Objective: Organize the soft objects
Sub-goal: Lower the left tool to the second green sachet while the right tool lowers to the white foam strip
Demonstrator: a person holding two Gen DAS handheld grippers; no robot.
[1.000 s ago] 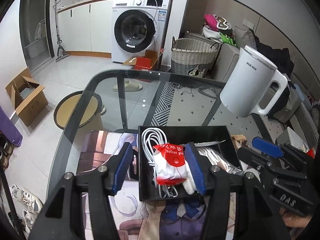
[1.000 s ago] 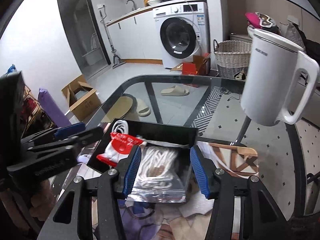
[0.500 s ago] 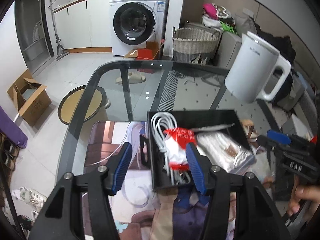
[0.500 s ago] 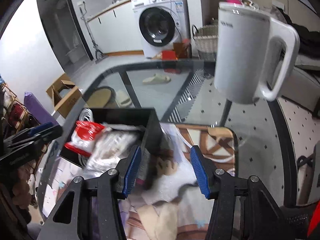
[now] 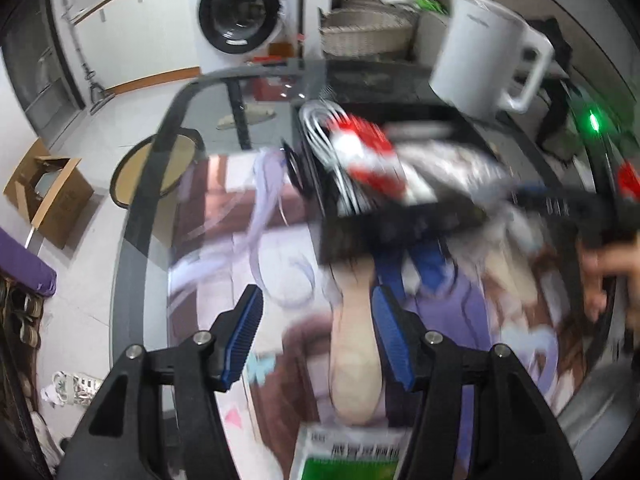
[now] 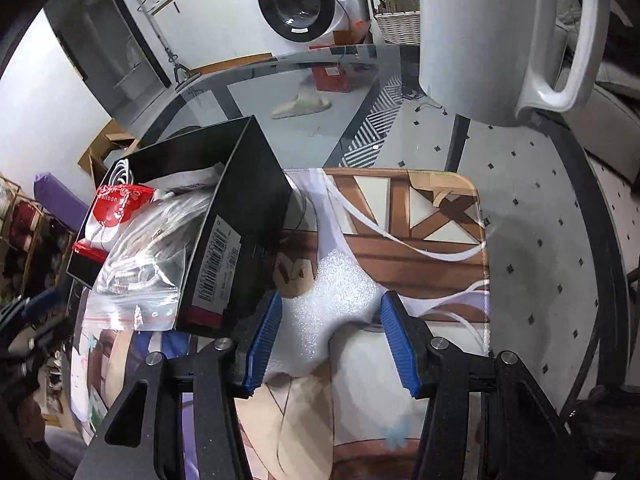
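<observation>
A black box [image 6: 240, 216] sits on a printed mat [image 6: 404, 216] on the glass table. It holds a red and white packet [image 6: 114, 208], a white cable [image 5: 320, 132] and a clear zip bag [image 6: 140, 280]. The box also shows, blurred, in the left wrist view [image 5: 392, 220]. A white foam sheet [image 6: 332, 304] lies on the mat right of the box. My right gripper [image 6: 332, 340] is open with the foam sheet between its fingers. My left gripper [image 5: 316, 332] is open and empty above the mat, short of the box.
A white kettle [image 6: 480, 36] stands on the glass behind the mat. A green and white packet [image 5: 352, 456] lies at the near edge under my left gripper. The table rim [image 5: 136, 208] curves along the left. A washing machine and wicker basket stand beyond.
My left gripper has pulled back from the box, leaving the red packet in it. My right gripper has left the zip bag and moved right and down over the foam sheet.
</observation>
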